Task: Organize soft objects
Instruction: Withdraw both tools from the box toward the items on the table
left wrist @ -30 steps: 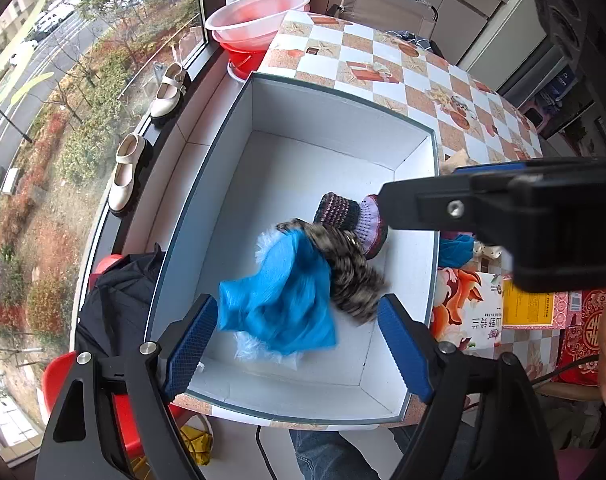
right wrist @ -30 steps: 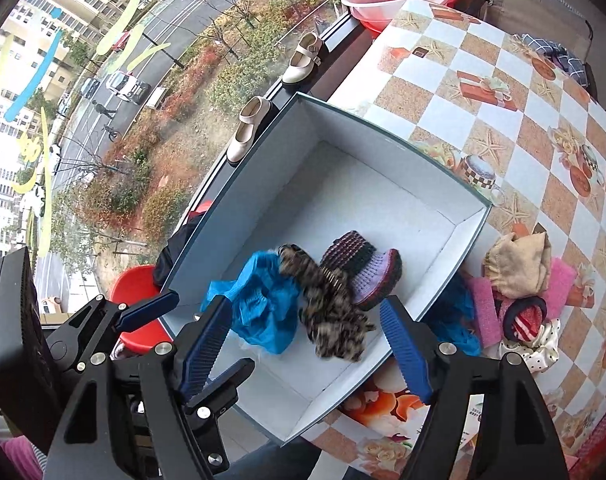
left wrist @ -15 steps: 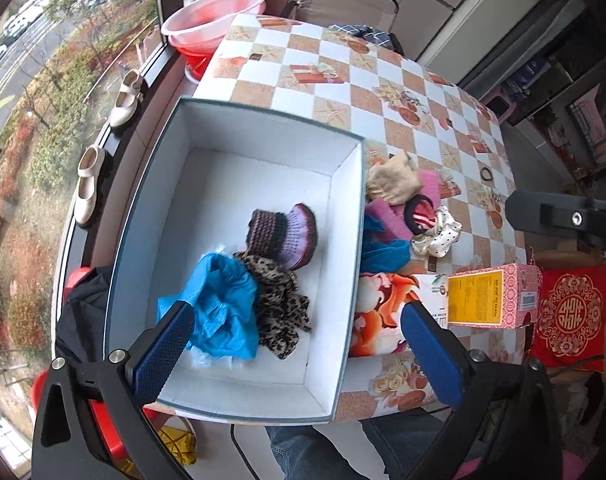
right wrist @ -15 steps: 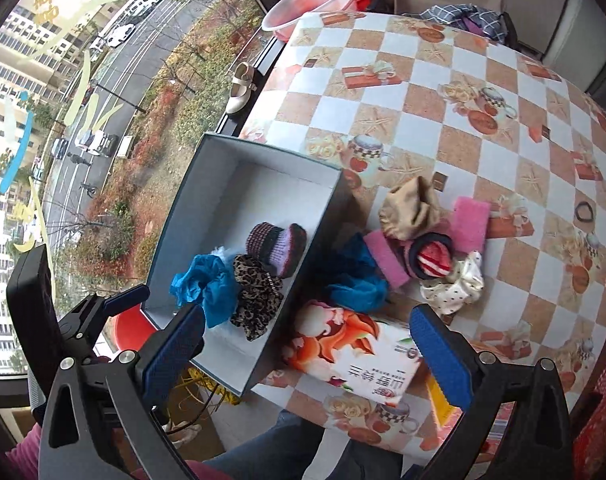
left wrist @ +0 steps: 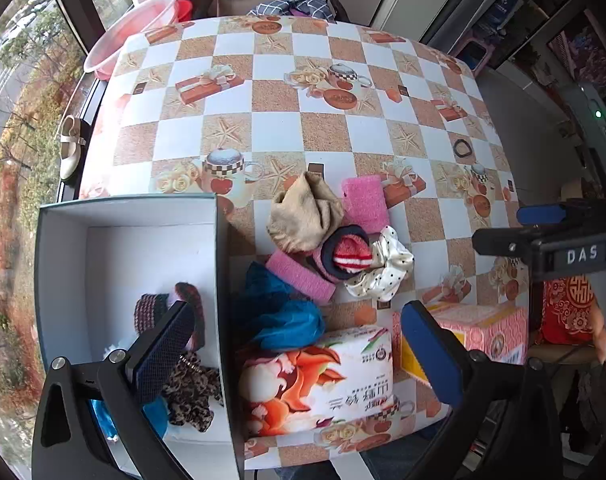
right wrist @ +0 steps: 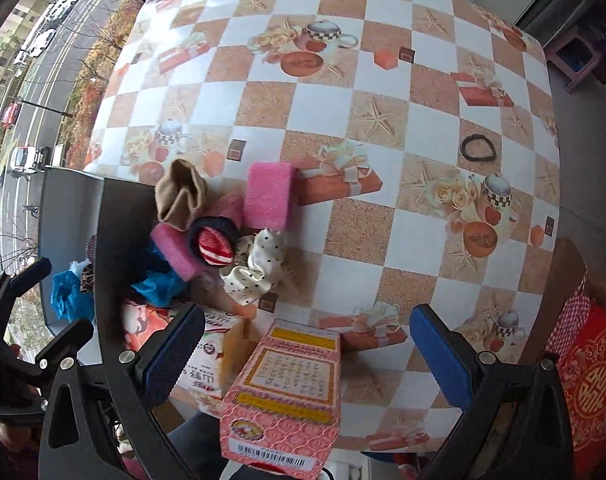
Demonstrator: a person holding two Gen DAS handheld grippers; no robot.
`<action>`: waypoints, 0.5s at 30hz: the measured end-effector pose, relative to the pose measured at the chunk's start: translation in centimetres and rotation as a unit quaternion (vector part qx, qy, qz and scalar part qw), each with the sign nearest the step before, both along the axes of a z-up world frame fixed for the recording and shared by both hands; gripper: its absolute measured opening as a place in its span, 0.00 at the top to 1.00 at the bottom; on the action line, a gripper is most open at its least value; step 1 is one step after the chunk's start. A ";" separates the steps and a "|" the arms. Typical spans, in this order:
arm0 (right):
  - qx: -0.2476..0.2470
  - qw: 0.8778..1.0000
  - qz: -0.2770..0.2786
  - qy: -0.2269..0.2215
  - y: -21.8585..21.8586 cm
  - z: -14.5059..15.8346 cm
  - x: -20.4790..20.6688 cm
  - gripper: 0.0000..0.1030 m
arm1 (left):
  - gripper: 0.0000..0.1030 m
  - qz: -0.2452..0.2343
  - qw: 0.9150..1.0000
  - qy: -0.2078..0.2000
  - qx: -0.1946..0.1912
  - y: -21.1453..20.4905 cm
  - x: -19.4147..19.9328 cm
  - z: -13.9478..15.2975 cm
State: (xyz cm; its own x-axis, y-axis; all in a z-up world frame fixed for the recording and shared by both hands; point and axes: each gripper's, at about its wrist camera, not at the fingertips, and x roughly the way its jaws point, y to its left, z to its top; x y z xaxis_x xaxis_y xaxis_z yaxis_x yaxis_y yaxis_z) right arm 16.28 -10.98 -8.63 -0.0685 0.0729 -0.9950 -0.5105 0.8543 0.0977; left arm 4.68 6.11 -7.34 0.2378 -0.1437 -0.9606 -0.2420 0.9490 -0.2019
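A white-lined box stands at the table's left edge and holds a purple knit piece, a leopard-print cloth and a blue cloth. Beside it on the table lies a pile: a tan sock, pink sponges, a red striped roll, a white dotted scrunchie and a blue cloth. My left gripper is open and empty, high above the box edge. My right gripper is open and empty, above the cartons.
A flowered tissue carton and a pink carton stand at the table's near edge. A black hair tie lies at the right. A pink basin sits beyond the far left corner. A red cushion is at the right.
Both grippers have pulled back and swung right, from over the box to above the table's pile and cartons. Both stay open and empty. The cloths stay in the box.
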 end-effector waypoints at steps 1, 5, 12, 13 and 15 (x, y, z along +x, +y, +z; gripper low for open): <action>-0.003 1.000 0.002 0.004 0.1 -0.9 0.7 0.00 | 0.00 0.001 1.000 0.008 0.001 -0.2 1.2 -0.6; -0.006 1.000 0.003 0.028 1.5 -4.7 3.0 0.00 | 0.00 0.033 0.999 0.037 0.011 0.0 4.5 -2.6; -0.015 0.997 0.042 0.069 6.6 -10.5 5.9 0.00 | 0.00 0.067 0.995 0.064 0.027 0.5 5.2 -3.8; -0.022 0.996 0.049 0.072 7.3 -11.5 6.1 0.00 | 0.00 0.068 0.995 0.069 0.031 0.5 5.3 -4.1; -0.049 0.994 0.070 0.075 8.3 -13.2 6.3 0.00 | 0.00 0.072 0.994 0.077 0.032 0.3 5.7 -4.7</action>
